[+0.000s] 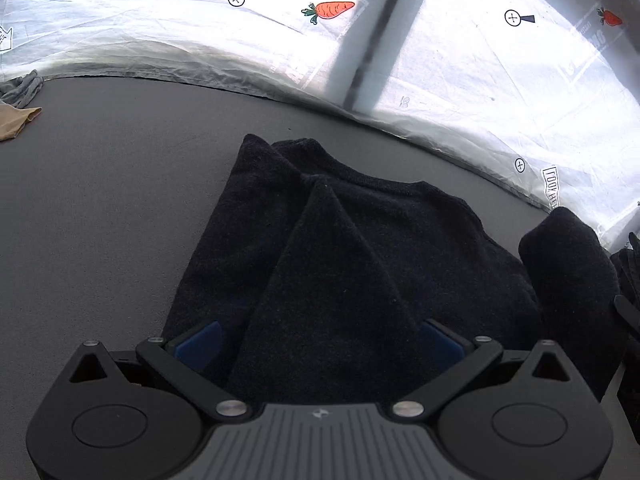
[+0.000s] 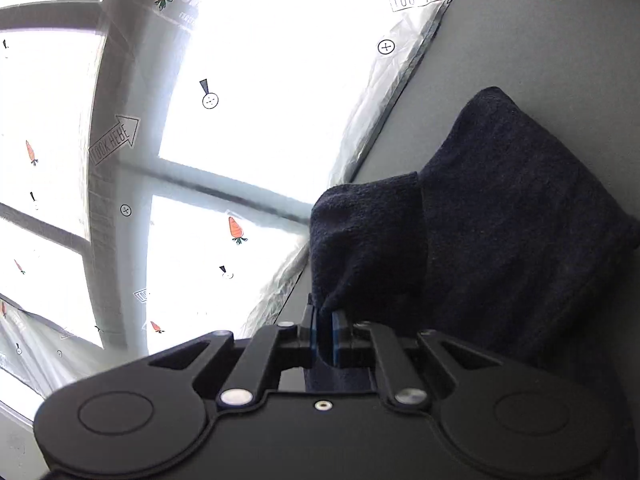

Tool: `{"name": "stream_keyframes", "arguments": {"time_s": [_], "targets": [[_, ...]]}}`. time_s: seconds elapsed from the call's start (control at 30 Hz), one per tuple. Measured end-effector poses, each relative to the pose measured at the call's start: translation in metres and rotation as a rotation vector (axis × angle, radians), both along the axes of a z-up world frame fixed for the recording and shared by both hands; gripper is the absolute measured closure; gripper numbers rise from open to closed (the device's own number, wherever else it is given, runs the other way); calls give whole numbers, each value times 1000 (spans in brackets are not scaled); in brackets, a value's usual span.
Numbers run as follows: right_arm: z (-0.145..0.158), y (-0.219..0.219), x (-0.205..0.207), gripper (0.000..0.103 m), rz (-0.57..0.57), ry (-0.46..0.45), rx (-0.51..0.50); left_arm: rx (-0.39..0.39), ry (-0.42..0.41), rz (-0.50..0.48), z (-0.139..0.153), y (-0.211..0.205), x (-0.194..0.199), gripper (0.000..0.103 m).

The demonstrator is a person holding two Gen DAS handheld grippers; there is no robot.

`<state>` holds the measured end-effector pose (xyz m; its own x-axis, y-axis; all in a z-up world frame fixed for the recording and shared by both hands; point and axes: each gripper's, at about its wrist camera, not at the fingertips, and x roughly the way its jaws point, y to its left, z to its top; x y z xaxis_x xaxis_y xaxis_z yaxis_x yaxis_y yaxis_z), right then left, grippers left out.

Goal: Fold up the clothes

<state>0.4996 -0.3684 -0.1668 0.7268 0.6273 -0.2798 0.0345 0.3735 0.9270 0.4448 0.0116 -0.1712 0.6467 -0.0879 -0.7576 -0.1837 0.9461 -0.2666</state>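
Here, dark garment [image 2: 500, 220] between right fingers [image 2: 318, 328].

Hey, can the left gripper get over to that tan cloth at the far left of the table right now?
Probably not yet. The left gripper has a fold of the dark sweater draped between its fingers, so it is occupied. The grey table between it and the tan cloth looks bare, so the path itself seems free.
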Motion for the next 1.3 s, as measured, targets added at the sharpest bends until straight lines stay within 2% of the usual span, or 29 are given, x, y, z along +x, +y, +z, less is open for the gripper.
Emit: {"name": "stream_keyframes", "arguments": {"time_s": [0.07,0.13,0.17,0.3,0.43,0.57,0.6,0.67,0.77,0.8,0.83,0.93,1.03,1.07,1.1,1.17,1.3], "targets": [[1,36,8,81,134,6,23,-2,18,18,-2,8,-21,0],[2,58,10,68,188,29,-48,-3,29,34,-4,15,-30,0],[1,61,9,68,186,44,-69,-2,30,38,-4,17,-32,0],[-19,37,3,67,105,125,-17,-28,18,38,-1,19,-27,0],[-36,-2,-11,66,-33,188,31,-52,26,-31,-2,4,-13,1],[-58,-38,-28,65,-178,240,149,-93,59,-102,-4,-13,0,16],[-64,-47,-32,64,-214,252,182,-94,62,-113,-3,-16,3,16],[-75,-64,-40,64,-284,276,245,-72,66,-131,-3,-22,8,18],[-85,-79,-43,65,-349,293,286,-49,91,-108,-4,-23,15,33],[-87,-81,-43,65,-362,296,285,-41,101,-95,-4,-22,17,40],[-88,-83,-43,64,-371,297,280,-27,105,-82,-3,-21,19,43],[-86,-92,-42,64,-384,288,240,12,96,-58,2,-20,19,46],[-83,-95,-42,64,-381,288,186,55,80,-59,6,-24,20,55],[-84,-98,-44,64,-378,292,166,76,77,-62,7,-26,20,64],[-85,-98,-45,64,-377,299,154,99,73,-67,8,-28,21,78],[-88,-99,-45,64,-376,312,138,110,53,-95,9,-32,20,92],[-96,-98,-53,64,-376,328,131,145,16,-123,13,-42,17,93]]}}
